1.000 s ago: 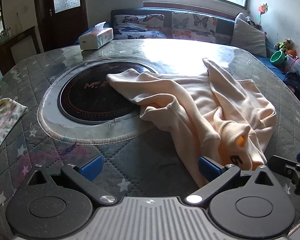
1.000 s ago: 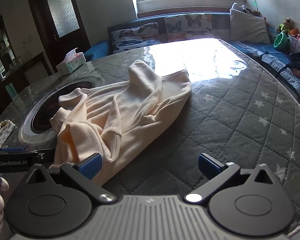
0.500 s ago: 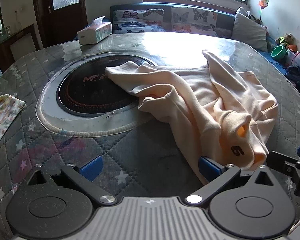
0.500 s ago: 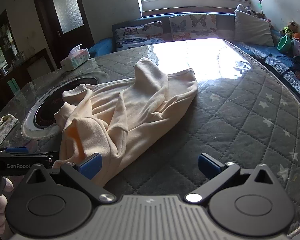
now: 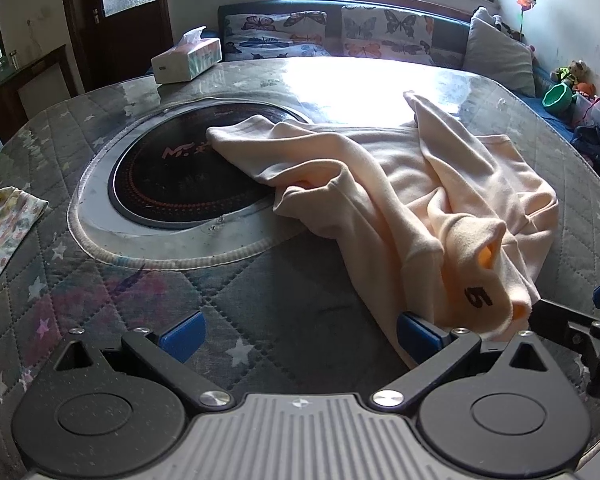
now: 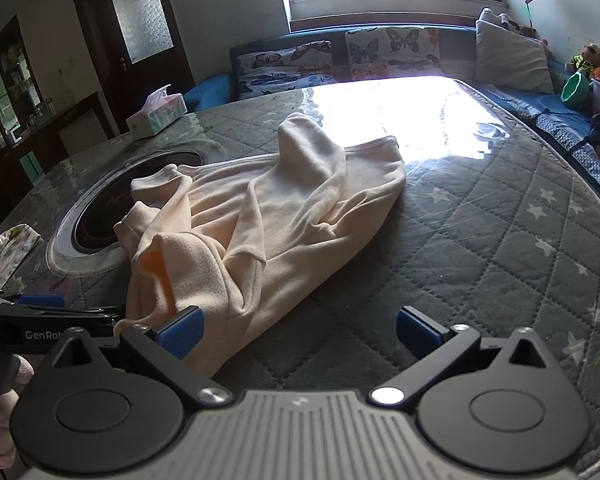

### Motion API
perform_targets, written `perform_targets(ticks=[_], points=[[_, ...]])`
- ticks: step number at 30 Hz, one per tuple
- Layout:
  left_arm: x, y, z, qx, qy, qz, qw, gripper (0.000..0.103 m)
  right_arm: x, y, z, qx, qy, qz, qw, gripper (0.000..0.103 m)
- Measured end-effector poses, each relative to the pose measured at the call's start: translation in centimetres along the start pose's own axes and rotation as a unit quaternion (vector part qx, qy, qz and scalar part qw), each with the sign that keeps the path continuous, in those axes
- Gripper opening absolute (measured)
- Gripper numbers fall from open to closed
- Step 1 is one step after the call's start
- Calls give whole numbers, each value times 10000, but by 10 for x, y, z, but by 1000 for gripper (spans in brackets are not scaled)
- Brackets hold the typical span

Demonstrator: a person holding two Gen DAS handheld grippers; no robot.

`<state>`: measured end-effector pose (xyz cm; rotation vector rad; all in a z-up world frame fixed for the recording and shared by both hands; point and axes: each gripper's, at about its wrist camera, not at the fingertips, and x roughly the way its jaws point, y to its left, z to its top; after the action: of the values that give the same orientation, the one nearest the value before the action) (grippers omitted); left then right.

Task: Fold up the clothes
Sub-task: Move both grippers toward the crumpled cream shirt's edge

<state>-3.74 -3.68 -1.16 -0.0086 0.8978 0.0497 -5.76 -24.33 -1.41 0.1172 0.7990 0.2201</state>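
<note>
A crumpled cream sweatshirt (image 5: 404, 188) (image 6: 268, 216) lies on the quilted table, one sleeve over the round cooktop. A black "5" and an orange lining show at its near edge. My left gripper (image 5: 300, 334) is open just above the table; its right pad (image 5: 414, 336) touches the garment's near hem. My right gripper (image 6: 298, 330) is open too, its left pad (image 6: 182, 330) against the same near edge. Nothing sits between either pair of fingers. Each gripper shows at the edge of the other's view.
A round black induction cooktop (image 5: 172, 180) is set in the table at left. A tissue box (image 5: 186, 60) stands at the far left corner. A floral cloth (image 5: 0, 232) lies at the left edge. A sofa with cushions (image 6: 380, 56) runs behind the table.
Both grippers have edged forward toward the sweatshirt's near hem, which now looks closer. The garment itself has not moved, and both grippers stay open.
</note>
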Motion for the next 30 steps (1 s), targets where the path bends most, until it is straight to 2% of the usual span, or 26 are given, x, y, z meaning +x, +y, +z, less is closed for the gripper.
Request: perform_targets(ticks=[30], points=[[10,5,22,25,41,41,10000,103,13,3,15,-111,25,189,9998,103]])
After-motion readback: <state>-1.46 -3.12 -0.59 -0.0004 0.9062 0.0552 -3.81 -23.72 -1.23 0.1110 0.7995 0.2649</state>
